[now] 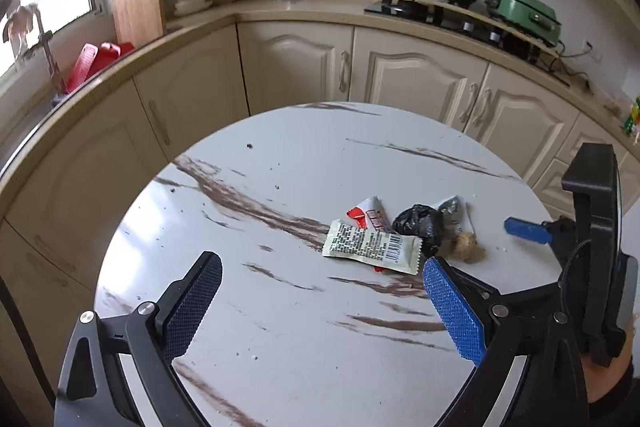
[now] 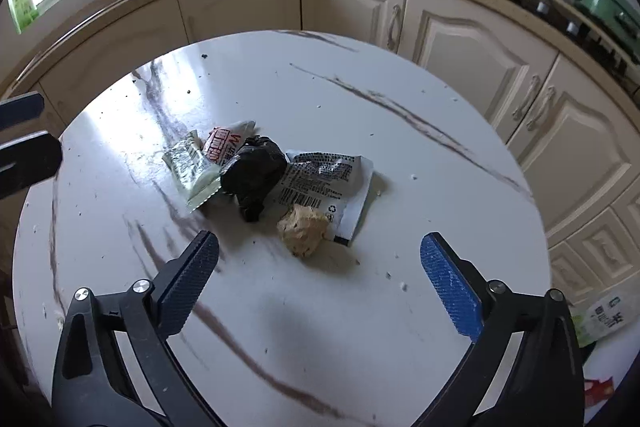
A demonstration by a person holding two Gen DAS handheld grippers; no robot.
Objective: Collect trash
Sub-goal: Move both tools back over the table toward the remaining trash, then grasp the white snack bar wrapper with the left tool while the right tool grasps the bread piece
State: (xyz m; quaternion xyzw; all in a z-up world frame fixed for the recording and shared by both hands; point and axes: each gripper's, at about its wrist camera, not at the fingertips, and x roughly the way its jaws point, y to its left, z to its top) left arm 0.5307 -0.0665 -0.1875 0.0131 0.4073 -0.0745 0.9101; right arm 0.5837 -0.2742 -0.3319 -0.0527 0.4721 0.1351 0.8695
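Cream-cabinet kitchen, round marble-veined white table (image 2: 360, 99): light crinkly wrappers, black crumpled bag (image 2: 256, 175), crumbly tan lump (image 2: 303, 230); pinch edges, both jaws released.

Trash pile sits mid-table (image 2: 360, 307): black bag (image 2: 254, 175) in the middle, pale wrapper (image 2: 188, 167) left, barcode wrapper (image 2: 332, 179) right, crumpled wad (image 2: 303, 230) in front.

From my remote station, little print resolves. The pale green sachet (image 1: 370, 246) on the table (image 1: 280, 307) carries a barcode and dense lines of print, too small for me to read. The red-and-white wrapper (image 2: 225, 143) shows large characters I cannot make out. The white packet (image 2: 328, 179) bears a barcode, a recycling symbol and blurred text blocks.
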